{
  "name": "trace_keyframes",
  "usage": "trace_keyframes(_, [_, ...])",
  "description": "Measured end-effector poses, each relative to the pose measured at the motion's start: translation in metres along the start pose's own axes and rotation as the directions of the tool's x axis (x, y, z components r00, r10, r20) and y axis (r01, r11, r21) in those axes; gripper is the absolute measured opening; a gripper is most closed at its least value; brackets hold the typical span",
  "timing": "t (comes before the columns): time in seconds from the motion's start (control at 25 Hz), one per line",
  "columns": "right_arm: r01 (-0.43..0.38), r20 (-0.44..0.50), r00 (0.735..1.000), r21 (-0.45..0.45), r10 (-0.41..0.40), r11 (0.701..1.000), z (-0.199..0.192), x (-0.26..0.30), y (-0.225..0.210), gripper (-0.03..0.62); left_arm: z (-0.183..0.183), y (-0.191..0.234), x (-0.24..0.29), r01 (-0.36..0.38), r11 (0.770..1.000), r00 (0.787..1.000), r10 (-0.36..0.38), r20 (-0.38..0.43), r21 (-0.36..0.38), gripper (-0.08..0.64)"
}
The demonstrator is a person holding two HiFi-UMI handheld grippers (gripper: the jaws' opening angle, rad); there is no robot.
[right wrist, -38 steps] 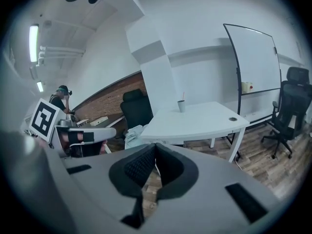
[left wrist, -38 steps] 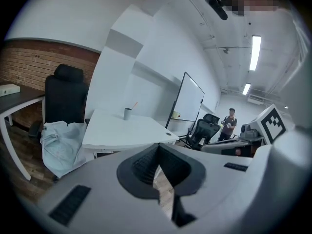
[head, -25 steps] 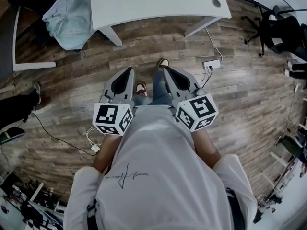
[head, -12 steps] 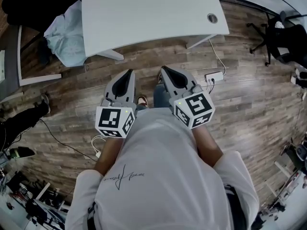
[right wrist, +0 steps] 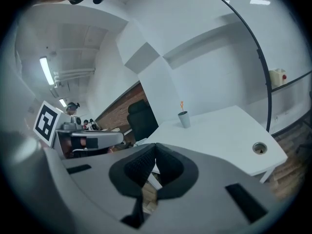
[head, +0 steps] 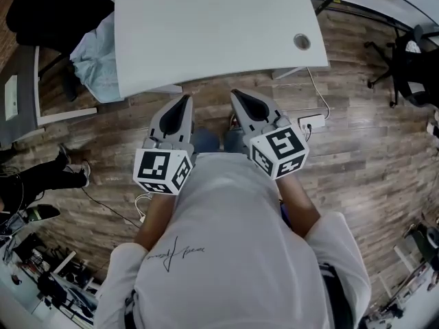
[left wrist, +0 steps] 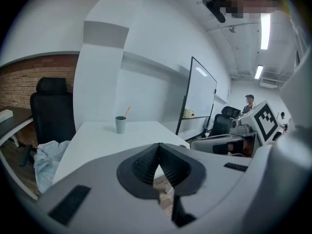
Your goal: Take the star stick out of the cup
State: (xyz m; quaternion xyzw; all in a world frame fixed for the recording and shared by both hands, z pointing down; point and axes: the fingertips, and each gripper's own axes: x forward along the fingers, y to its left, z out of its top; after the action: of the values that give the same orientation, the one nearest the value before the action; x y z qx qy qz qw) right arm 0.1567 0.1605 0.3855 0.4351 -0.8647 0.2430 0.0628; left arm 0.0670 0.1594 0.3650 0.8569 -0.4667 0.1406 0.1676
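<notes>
Position of item: the cup (left wrist: 120,125) stands upright toward the far side of the white bench (head: 219,40). The star stick (left wrist: 127,112) leans out of it, orange end uppermost. Cup and stick are well apart from both tools, ahead of them across the bare bench top, and neither tool touches them.

Left tool (head: 183,101): clenched, jaws meeting at the tips with nothing between them.

Right tool (head: 237,96): clenched likewise and empty.

Pose: both tools are held side by side in front of the person's torso, elbows bent. They are over the wooden floor (head: 357,149), just short of the bench's near edge. Their noses point toward the bench and dip slightly, and the marker cubes face back toward the person.
</notes>
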Motion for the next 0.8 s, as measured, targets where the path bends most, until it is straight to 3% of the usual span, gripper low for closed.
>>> trace_keyframes(0.12, [-0.023, 0.007, 1.0, 0.023, 0.023, 0.999, 0.004, 0.007, -0.005, 0.009, 0.005, 0.003, 0.006, -0.018, 1.0, 1.0, 0.018, -0.006, -0.002, 0.005])
trace_keyframes(0.4, [-0.029, 0.0, 1.0, -0.02, 0.029, 0.999, 0.02, 0.034, -0.012, 0.009, 0.016, 0.028, 0.022, -0.056, 0.998, 0.998, 0.056, 0.001, -0.02, 0.003])
trace_keyframes(0.8, [-0.033, -0.019, 0.999, -0.066, 0.032, 0.997, 0.055, 0.078, -0.028, 0.009, 0.043, 0.054, 0.071, -0.011, 0.999, 0.999, 0.013, 0.043, -0.049, 0.005])
